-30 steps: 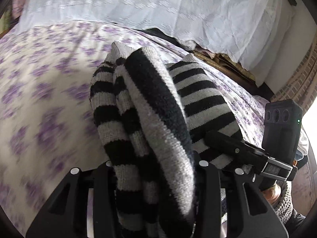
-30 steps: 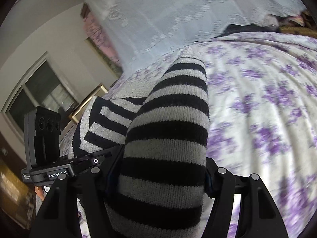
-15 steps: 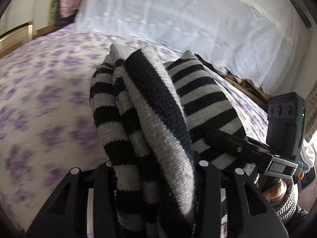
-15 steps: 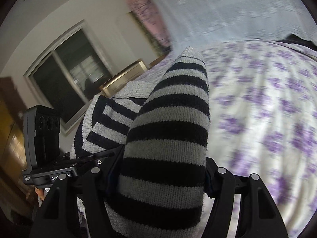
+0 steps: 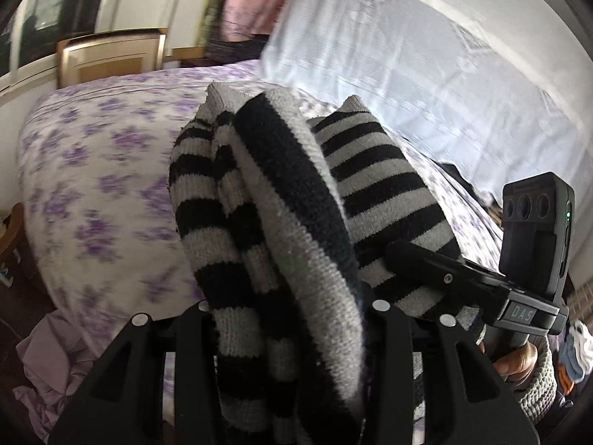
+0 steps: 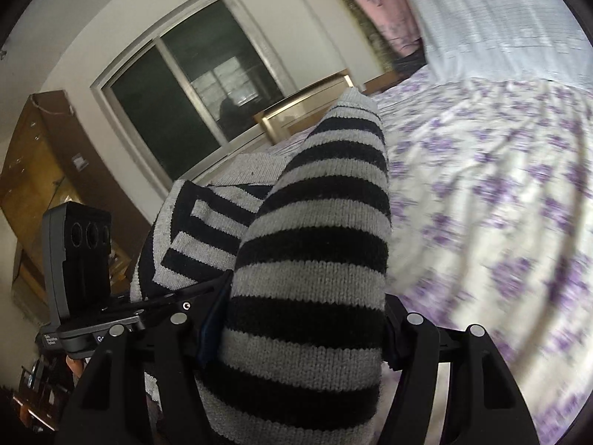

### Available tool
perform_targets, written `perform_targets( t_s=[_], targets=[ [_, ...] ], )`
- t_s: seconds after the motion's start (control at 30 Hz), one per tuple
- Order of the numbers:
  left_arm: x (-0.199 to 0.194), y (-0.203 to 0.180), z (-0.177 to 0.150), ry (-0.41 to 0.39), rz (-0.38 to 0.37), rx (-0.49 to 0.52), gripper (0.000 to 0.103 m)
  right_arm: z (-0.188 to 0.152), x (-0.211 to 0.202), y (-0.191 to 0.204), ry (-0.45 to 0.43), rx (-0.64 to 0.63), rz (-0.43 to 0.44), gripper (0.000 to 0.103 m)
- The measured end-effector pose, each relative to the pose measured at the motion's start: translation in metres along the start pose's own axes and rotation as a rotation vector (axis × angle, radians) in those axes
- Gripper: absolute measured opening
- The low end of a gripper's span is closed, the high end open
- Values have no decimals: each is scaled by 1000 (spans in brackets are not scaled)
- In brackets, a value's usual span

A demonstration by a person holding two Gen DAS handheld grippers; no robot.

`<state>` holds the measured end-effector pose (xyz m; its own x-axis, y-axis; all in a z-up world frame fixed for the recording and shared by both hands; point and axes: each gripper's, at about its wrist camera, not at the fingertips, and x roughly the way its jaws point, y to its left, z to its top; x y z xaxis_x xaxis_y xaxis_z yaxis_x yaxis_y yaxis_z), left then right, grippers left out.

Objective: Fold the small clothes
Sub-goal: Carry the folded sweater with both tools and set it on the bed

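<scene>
Left gripper point(image 5: 289, 319) clamped on bunched black-and-grey striped knit garment point(image 5: 281, 215), fabric bulging forward between fingers, held above purple-flowered bedspread point(image 5: 96, 170). Right gripper point(image 6: 296, 333) clamped on another fold of same garment. Wooden headboard point(image 5: 111, 59) far left; white lace curtain point(image 5: 407, 66) behind bed.

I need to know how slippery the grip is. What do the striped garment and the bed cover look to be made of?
The striped garment looks like a soft knit, wool or acrylic: visible ribbed stitches and a fuzzy, matte surface. The bed cover looks like thin woven cotton or a blend, matte, printed with purple flowers and lightly creased; motion blur hides its weave.
</scene>
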<state>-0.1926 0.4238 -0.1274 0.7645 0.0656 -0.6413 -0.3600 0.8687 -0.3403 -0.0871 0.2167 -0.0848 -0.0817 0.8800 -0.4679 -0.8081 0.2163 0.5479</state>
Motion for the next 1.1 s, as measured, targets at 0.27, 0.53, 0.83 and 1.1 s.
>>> perform_targets(
  t_s=[0.27, 0.53, 0.83, 1.1],
  targets=[
    [20, 60, 5, 14, 32, -105, 39, 11, 69, -5, 69, 38, 49, 67],
    [62, 86, -10, 49, 0, -190, 56, -5, 102, -51, 175, 160, 58, 71],
    [40, 79, -11, 51, 125, -226, 68, -10, 61, -25, 11, -4, -69, 75],
    [-2, 49, -23, 15, 484, -109, 92, -28, 33, 6, -47, -225, -270, 84]
  ],
)
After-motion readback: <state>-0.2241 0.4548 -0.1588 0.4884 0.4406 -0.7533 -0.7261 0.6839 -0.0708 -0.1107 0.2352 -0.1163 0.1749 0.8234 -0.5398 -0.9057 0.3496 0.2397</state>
